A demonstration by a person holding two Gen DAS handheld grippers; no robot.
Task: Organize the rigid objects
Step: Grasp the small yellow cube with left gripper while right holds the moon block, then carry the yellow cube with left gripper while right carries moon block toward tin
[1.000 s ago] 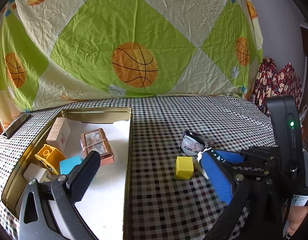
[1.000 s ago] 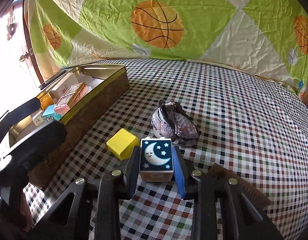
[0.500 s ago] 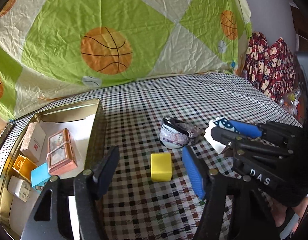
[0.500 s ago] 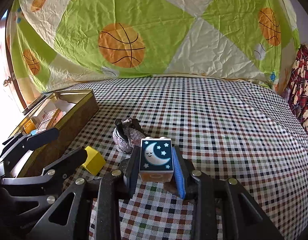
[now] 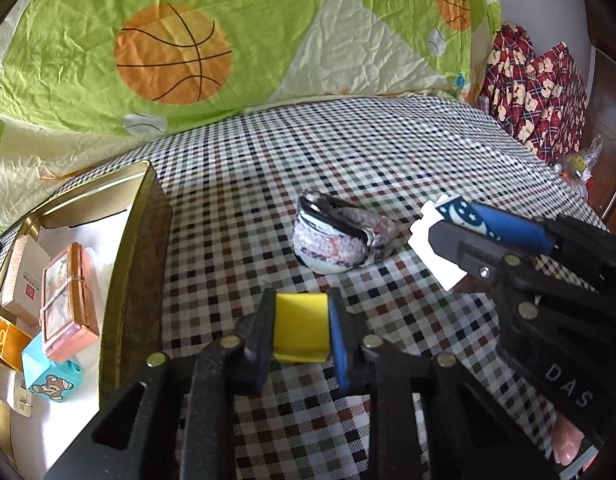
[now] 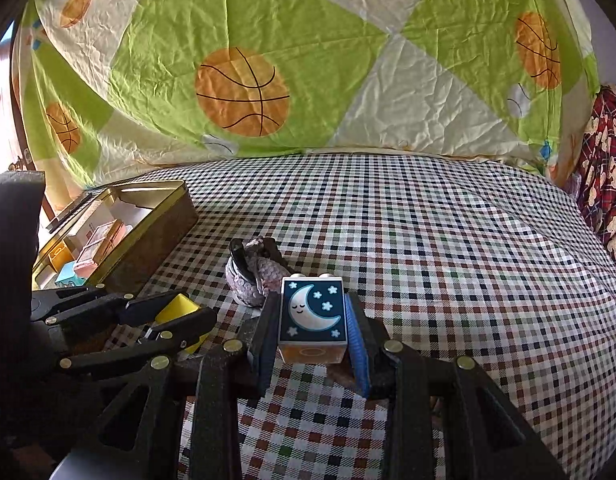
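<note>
The left gripper (image 5: 300, 334) has just closed its two fingers on the small yellow cube block (image 5: 299, 329), and now they pinch it from both sides. The cube sits on the checked cloth (image 5: 348, 168), just to the right of the long gold metal tin (image 5: 141, 248), near the tin's dark side wall. The right gripper (image 6: 311, 320) pinches the square toy block with a white moon and stars on dark blue (image 6: 312, 314), a bit further from the tin. A little sparkly pink coin purse (image 5: 336, 240) lies on the cloth just past the cube, also to the right of the tin. To do this step well, I think the left hand should lift the cube straight up first, high enough to get over the tin's wall, so it does not bump it. Then it can go sideways over the tin and look for a bare white spot. The pink framed box (image 5: 65, 300) and the light blue bear block (image 5: 53, 372) already sit inside the tin, so the cube should come down beside them, not on top. Let go only when it is low.
</note>
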